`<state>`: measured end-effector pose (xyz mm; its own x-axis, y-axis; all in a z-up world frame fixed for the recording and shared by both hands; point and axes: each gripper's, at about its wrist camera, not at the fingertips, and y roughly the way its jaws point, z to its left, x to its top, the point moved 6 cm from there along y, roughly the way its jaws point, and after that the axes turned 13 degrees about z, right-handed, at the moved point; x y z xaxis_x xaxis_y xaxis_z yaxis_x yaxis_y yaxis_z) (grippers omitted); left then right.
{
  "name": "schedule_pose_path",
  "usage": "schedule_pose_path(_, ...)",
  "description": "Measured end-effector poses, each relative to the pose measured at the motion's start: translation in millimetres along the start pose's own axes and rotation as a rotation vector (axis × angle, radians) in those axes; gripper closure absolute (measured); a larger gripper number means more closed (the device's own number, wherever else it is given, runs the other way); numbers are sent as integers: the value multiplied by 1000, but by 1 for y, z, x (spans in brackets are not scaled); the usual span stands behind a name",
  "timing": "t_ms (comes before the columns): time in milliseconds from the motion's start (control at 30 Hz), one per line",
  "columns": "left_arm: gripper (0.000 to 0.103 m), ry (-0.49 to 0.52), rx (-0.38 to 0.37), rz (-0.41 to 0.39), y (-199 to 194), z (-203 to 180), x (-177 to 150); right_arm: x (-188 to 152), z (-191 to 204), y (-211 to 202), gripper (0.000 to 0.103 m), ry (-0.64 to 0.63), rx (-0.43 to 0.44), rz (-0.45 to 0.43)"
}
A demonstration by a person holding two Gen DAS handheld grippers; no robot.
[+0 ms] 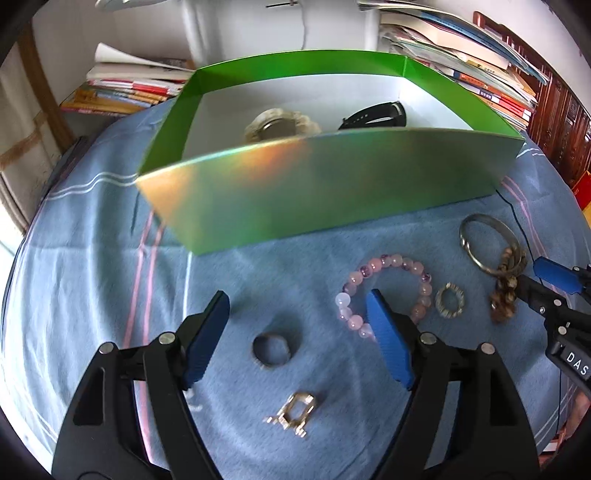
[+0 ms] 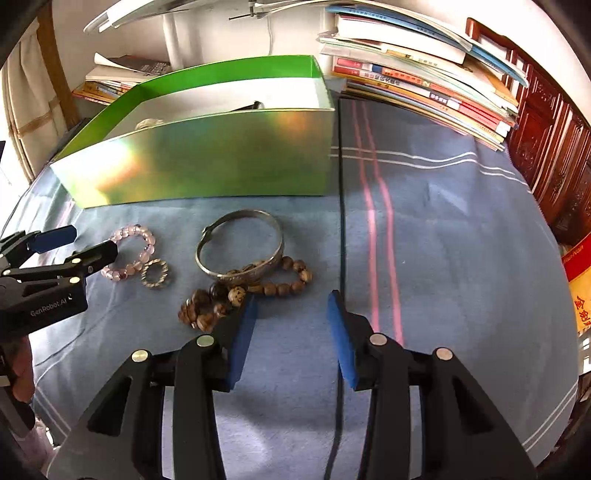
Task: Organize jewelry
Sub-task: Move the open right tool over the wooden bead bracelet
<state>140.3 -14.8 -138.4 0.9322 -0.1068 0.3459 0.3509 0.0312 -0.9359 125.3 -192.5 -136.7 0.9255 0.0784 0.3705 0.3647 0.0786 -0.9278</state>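
Note:
A green box (image 1: pixel 332 192) (image 2: pixel 207 166) stands on the blue cloth; a pale scrunchy bracelet (image 1: pixel 280 123) and a black band (image 1: pixel 376 115) lie inside. My left gripper (image 1: pixel 297 314) is open above a metal ring (image 1: pixel 272 349), with a gold clasp (image 1: pixel 293 413) nearer. A pink bead bracelet (image 1: pixel 384 291) (image 2: pixel 131 254), a small silver ring (image 1: pixel 449 300) (image 2: pixel 155 273), a silver bangle (image 1: pixel 487 242) (image 2: pixel 240 245) and brown wooden beads (image 1: pixel 504 291) (image 2: pixel 251 286) lie on the cloth. My right gripper (image 2: pixel 291 310) is open and empty, just right of the wooden beads.
Stacks of books and magazines (image 2: pixel 424 74) (image 1: pixel 129 88) line the back. A black cable (image 2: pixel 341 229) runs across the cloth. A dark wooden cabinet (image 2: pixel 554 147) stands at the right. A white lamp post (image 1: pixel 207 29) rises behind the box.

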Motion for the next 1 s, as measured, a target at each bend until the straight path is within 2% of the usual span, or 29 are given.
schedule_pose_path(133,27,-13,8,-2,-3,6,-9,2,-4,-14,60,34,68,-39)
schedule_pose_path(200,27,-21,10,-4,-5,7,-14,5,-6,-14,60,56,71,-55)
schedule_pose_path(300,27,-35,29,-25,-8,5,-19,5,-5,-4,60,66,26,-26)
schedule_pose_path(467,27,-97,32,-67,-10,3,-27,0,-2,0,58,40,-41,-45)
schedule_pose_path(700,23,-124,11,-95,-9,6,-30,-9,-30,-5,51,89,-93,-22)
schedule_pose_path(800,23,-121,6,-96,-9,6,-29,-12,-23,-6,51,70,-61,-3)
schedule_pose_path(900,23,-118,-1,-97,-9,7,-28,-12,-4,-7,58,26,2,2)
schedule_pose_path(1000,22,-115,-10,-97,-9,7,-29,-10,12,-5,60,-7,18,-5)
